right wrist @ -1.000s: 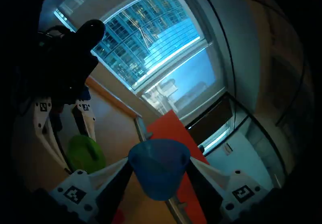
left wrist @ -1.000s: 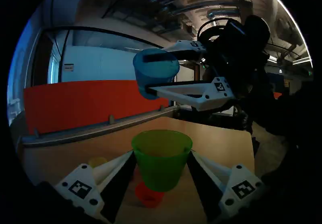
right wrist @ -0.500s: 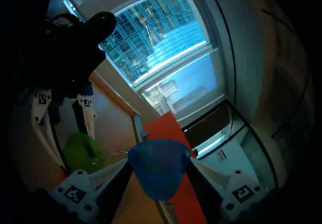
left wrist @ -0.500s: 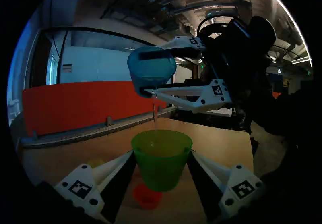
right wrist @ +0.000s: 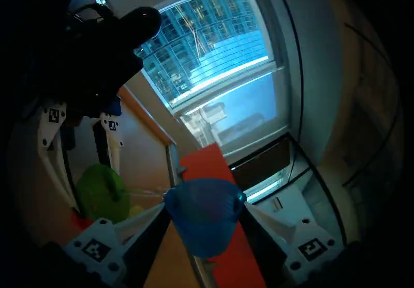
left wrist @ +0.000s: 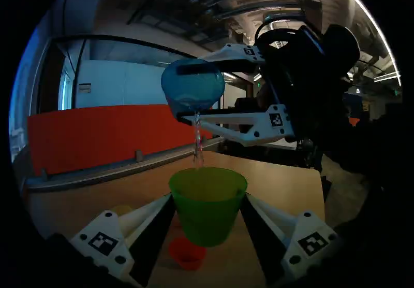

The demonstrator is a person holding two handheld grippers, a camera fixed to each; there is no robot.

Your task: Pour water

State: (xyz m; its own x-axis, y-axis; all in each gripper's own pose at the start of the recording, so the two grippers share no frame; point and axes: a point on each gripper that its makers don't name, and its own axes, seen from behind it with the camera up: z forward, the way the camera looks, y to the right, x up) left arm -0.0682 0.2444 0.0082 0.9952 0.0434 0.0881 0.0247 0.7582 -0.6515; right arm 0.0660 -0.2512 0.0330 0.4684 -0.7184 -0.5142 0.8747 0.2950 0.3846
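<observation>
Your right gripper [right wrist: 204, 210] clamps blue cup [left wrist: 192, 86], tipped above green cup [left wrist: 208, 213] gripped by your left gripper [left wrist: 207, 199]; stream [left wrist: 197, 140] lands inside.

blue cup [left wrist: 192, 85]: tipped, pouring | water stream [left wrist: 197, 143]: falling | green cup [left wrist: 208, 205]: upright, directly below

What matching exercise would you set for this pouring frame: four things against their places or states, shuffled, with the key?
Things
1. blue cup
2. green cup
3. water stream
4. red cup

States
A. resting on the table
B. tipped over, gripped by the right tongs
C. falling from one cup towards the other
D. upright, gripped by the left tongs

Pairs: 1-B, 2-D, 3-C, 4-A
</observation>
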